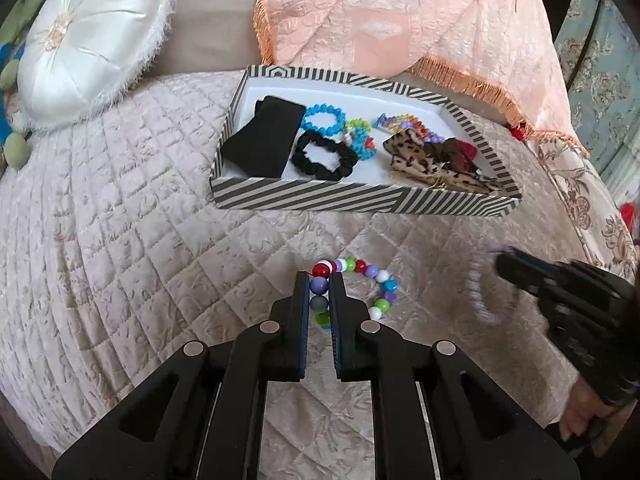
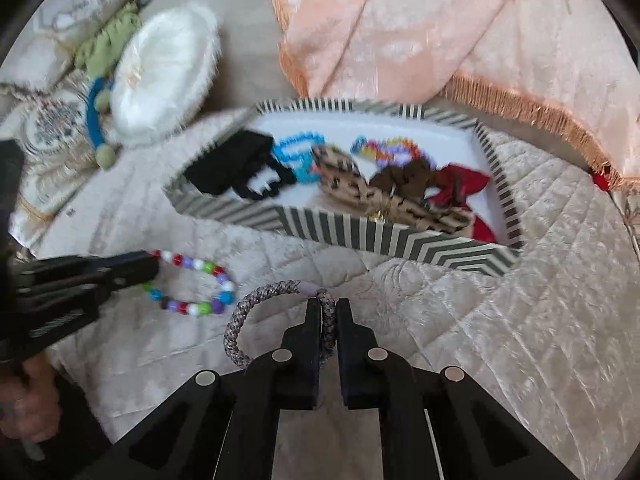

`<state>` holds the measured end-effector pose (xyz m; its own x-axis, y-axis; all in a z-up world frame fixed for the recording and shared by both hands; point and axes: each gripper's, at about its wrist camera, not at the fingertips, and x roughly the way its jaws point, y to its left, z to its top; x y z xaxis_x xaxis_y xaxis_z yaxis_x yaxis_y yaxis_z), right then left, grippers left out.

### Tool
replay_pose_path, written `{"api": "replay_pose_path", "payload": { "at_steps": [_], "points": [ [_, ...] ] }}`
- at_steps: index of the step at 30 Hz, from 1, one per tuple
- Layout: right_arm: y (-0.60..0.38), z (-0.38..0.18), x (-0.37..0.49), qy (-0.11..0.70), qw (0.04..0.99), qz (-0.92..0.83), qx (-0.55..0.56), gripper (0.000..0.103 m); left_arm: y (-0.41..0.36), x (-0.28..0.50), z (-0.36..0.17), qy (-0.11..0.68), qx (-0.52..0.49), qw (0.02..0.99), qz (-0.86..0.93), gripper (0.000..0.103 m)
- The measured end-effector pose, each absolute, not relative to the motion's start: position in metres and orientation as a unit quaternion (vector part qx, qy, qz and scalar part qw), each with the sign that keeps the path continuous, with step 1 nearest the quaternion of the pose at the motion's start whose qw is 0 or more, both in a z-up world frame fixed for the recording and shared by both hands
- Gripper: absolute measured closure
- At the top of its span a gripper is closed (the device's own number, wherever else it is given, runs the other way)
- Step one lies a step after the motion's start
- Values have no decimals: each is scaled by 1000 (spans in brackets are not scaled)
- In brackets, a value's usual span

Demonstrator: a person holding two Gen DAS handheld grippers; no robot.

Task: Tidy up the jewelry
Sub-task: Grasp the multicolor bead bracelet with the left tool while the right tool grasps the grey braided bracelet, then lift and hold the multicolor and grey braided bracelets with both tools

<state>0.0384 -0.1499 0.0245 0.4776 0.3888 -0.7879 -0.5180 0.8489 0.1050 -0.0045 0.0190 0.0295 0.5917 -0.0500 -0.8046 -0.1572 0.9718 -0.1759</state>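
A bracelet of coloured beads (image 1: 370, 276) lies on the quilted bedspread, and my left gripper (image 1: 319, 280) is shut on its near end, with purple and grey beads between the fingers. The same beaded bracelet (image 2: 200, 288) shows at the left of the right wrist view, with the left gripper (image 2: 154, 266) on it. My right gripper (image 2: 329, 306) is shut on a grey-lilac braided hair tie (image 2: 244, 316), which loops out to its left. In the left wrist view the right gripper (image 1: 504, 264) and the blurred hair tie (image 1: 478, 288) sit at the right. Behind both stands a striped tray (image 1: 360, 198).
The striped tray (image 2: 384, 238) holds a black cloth (image 1: 264, 136), a blue bead bracelet (image 1: 323, 118), a black scrunchie (image 1: 324, 156), other bead bracelets and leopard, brown and red scrunchies (image 1: 436, 160). A white round cushion (image 1: 88, 40) lies far left; a peach fringed blanket (image 1: 400, 20) lies behind.
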Motion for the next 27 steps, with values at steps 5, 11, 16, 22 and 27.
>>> {"api": "replay_pose_path", "payload": {
  "at_steps": [5,11,16,22,27],
  "points": [
    [-164,57,15,402,872,276,-49,96,5,-9,46,440,-111,891,17,95],
    [-173,53,17,420,872,252,-32,96,-14,-18,66,411,-74,908,21,95],
    [-179,52,20,423,874,237,-19,96,-18,-18,70,399,-73,914,0,95],
    [-177,53,21,422,875,235,-24,96,-14,-14,67,402,-81,912,9,95],
    [-174,52,19,419,877,234,-34,96,-12,-14,65,405,-83,910,17,95]
  ]
}}
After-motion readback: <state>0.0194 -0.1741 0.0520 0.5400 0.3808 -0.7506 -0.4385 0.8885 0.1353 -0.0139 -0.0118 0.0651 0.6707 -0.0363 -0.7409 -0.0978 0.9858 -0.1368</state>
